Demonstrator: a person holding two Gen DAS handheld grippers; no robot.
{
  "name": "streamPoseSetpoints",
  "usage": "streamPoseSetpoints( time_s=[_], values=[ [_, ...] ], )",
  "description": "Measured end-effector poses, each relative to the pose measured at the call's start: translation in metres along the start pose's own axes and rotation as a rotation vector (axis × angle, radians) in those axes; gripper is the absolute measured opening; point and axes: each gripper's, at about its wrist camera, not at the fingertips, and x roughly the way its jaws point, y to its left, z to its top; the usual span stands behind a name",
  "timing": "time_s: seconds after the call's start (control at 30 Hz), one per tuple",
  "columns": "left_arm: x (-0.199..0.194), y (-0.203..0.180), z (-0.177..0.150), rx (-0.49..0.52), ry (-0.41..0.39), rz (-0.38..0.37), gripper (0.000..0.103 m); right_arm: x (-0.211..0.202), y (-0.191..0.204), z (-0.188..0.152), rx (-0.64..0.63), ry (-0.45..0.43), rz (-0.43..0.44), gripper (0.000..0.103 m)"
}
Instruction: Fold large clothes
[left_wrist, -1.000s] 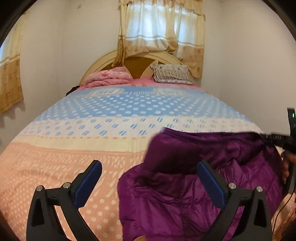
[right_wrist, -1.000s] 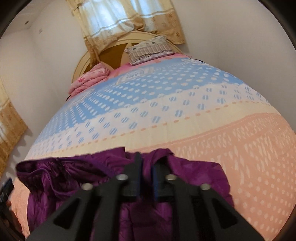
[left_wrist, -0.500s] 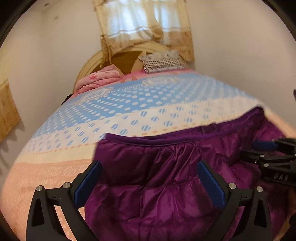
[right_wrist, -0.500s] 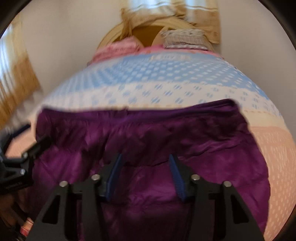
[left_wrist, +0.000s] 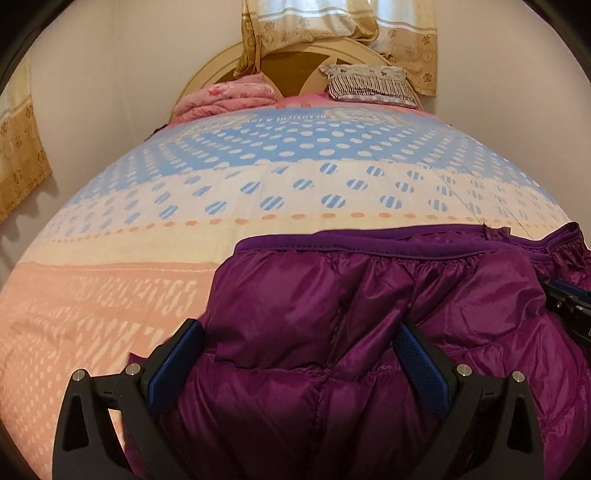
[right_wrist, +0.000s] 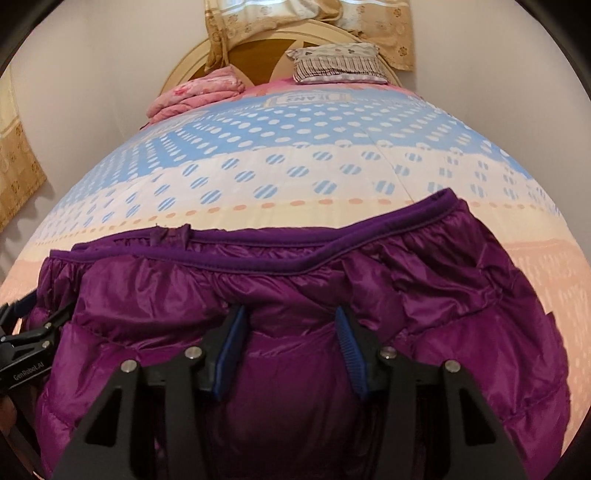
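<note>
A large purple quilted jacket (left_wrist: 369, 314) lies spread on the near end of the bed, its elastic hem (left_wrist: 351, 245) toward the headboard. It also fills the lower half of the right wrist view (right_wrist: 295, 288). My left gripper (left_wrist: 295, 350) is open wide and empty above the jacket's left part. My right gripper (right_wrist: 290, 332) is open, its blue pads (right_wrist: 231, 343) just above the jacket's middle. The right gripper shows at the right edge of the left wrist view (left_wrist: 570, 310); the left gripper shows at the left edge of the right wrist view (right_wrist: 26, 343).
The bed (left_wrist: 184, 229) has a dotted blue, cream and peach cover. A folded pink blanket (left_wrist: 229, 96) and a striped pillow (left_wrist: 369, 83) lie at the headboard. Walls close in on both sides; curtains (left_wrist: 332, 26) hang behind.
The right gripper, shut on the jacket a second ago, has opened and let go. The jacket went from bunched at the right to spread flat. Both grippers now hover low over it.
</note>
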Motion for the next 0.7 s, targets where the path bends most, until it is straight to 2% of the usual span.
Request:
streamPoseSetpoints(
  time_s=[0.27,0.7],
  values=[
    [0.009,0.009,-0.006,-0.058,0.074,-0.054,0.102,0.008,0.005,-0.002,-0.019,0.012,-0.015,0.056],
    [0.021,0.005,-0.005,-0.045,0.113,-0.042,0.102,0.016,0.005,-0.002,-0.032,0.041,-0.040,0.057]
  ],
)
